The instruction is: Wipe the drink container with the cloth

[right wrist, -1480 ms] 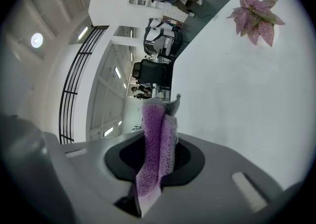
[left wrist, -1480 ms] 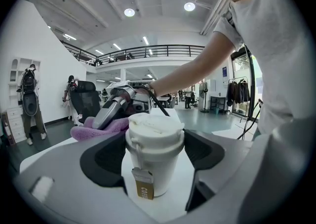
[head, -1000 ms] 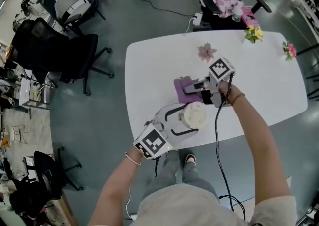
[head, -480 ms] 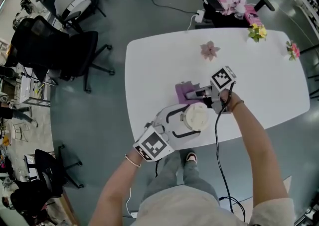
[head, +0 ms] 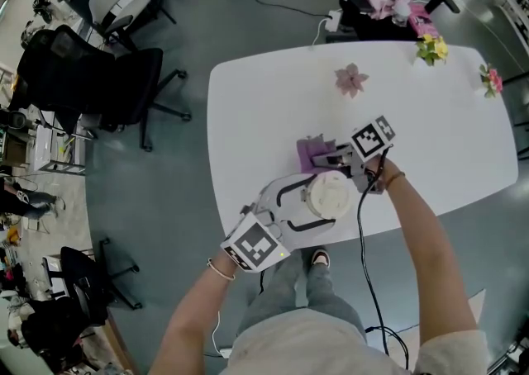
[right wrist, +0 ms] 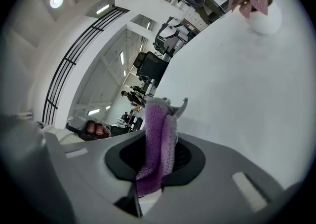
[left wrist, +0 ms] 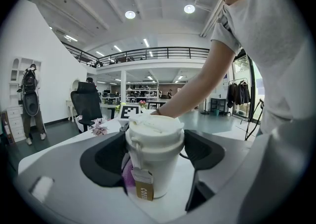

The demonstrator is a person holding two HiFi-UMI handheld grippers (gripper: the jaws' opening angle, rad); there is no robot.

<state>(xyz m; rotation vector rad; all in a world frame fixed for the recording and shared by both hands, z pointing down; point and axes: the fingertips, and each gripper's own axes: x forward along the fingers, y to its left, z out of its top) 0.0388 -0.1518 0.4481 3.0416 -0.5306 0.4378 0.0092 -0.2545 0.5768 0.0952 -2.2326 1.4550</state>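
**Left gripper** (left wrist: 154,161): jaws clenched on the sides of the cup (left wrist: 155,134). It is white, lidded and tagged, and stands upright by the near edge of the counter (head: 248,117).

**Right gripper** (right wrist: 157,156): jaws clamped on a fold of the purple cloth (right wrist: 157,129), which sticks out past the tips.

**Change:** over the last second the right gripper has drawn the cloth nearer, from mid-counter towards the cup. The cloth now sits just beyond the cup's far side; whether they touch cannot be told.

**Judgement:** the approach is nearly closed and wiping has yet to start.

**Surrounds:** a flower (head: 350,80) sits farther off on the counter.
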